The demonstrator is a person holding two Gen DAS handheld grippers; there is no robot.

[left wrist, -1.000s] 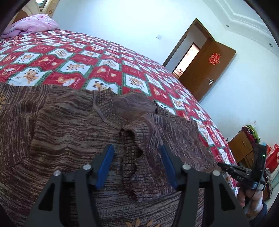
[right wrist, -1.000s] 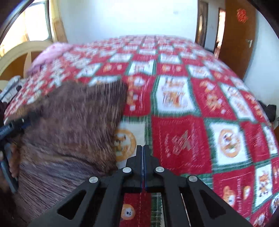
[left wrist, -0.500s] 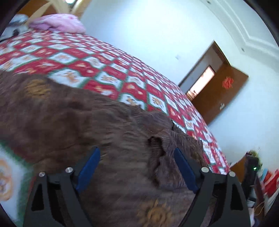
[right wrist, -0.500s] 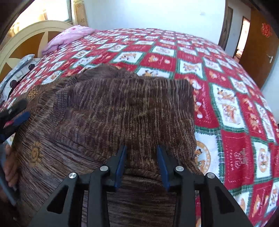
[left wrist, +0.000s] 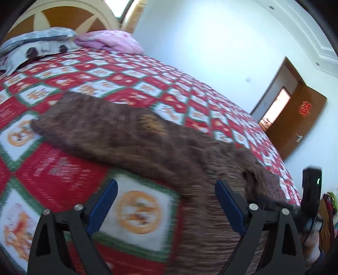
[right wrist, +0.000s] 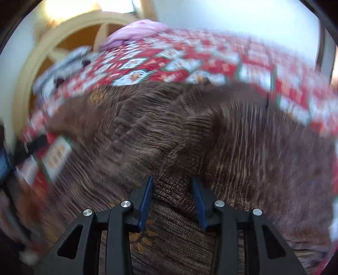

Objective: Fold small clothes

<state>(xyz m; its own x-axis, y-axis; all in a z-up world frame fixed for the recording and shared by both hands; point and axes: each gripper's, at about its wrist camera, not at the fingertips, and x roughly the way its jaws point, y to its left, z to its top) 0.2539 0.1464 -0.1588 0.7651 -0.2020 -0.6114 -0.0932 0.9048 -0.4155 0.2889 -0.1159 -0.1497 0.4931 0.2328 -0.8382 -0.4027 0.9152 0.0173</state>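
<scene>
A brown knitted sweater [left wrist: 131, 135] lies spread on the red, white and green patchwork quilt [left wrist: 63, 169], one sleeve reaching toward the left. My left gripper [left wrist: 166, 186] hovers over the sweater's near edge and a white quilt square; its jaws are wide and still opening, with nothing pressed between them. My right gripper [right wrist: 172, 182] points down at the sweater [right wrist: 243, 137] over a raised fold. Its jaws are opening, knit fabric shows in the gap, and the blue pads [right wrist: 145, 196] do not press on it. The right gripper [left wrist: 310, 190] also shows at the left wrist view's right edge.
Pink bedding [left wrist: 112, 42] and a grey pillow [left wrist: 36, 42] lie at the wooden headboard [left wrist: 63, 17]. A brown door [left wrist: 300, 122] stands open at the far right beside a white wall. A person's hand [left wrist: 312, 251] holds the right gripper. The right wrist view is motion-blurred.
The left gripper opened wider and swung left from the collar toward the sleeve side. The right gripper went from shut over the quilt to part-open over the sweater.
</scene>
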